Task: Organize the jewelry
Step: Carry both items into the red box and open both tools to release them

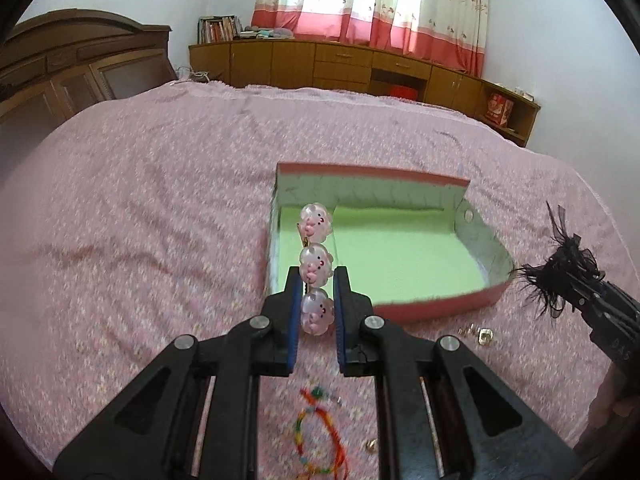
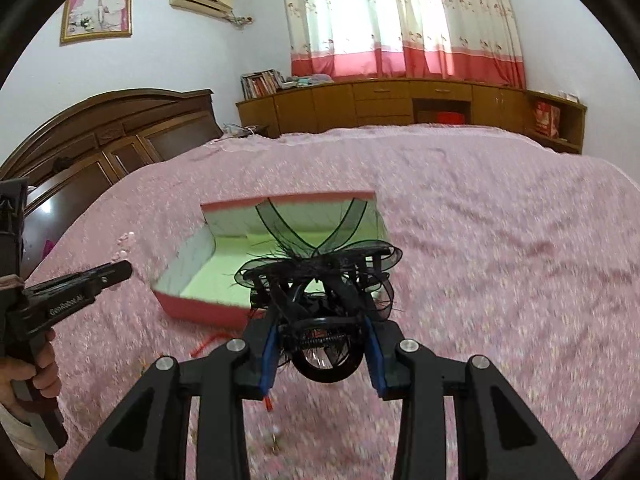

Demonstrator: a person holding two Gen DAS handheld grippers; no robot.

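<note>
A: What does the left gripper (image 1: 317,300) hold?

B: A clip (image 1: 316,270) with three pink piggy beads in a row. The blue pads (image 1: 295,312) are almost shut and press the lowest bead from both sides. The other two beads stick up past the tips, in front of the box's (image 1: 460,304) left wall.

A: Where is the box?

B: On the pink bed (image 1: 140,208), at about 1 o'clock from the left gripper. It is red outside and green inside, and it is open on top.

A: And the right gripper (image 2: 320,344)?

B: It holds a black hair claw (image 2: 320,280) with a fluffy net bow. The pads are partly closed on the claw's round end, one on each side. The bow points at 12 o'clock, over the near right part of the box.

A: Can each gripper see the other?

B: Yes. In the left view, the right one comes in at 3 o'clock with the black bow at its tip. In the right view, the left one sits at 9 o'clock, in a hand (image 2: 38,368).

A: What else lies on the bed?

B: A rainbow string bracelet (image 1: 320,440) at 6 o'clock, under the left gripper. Some small gold bits (image 1: 482,334) lie just below the box's near right corner.
</note>
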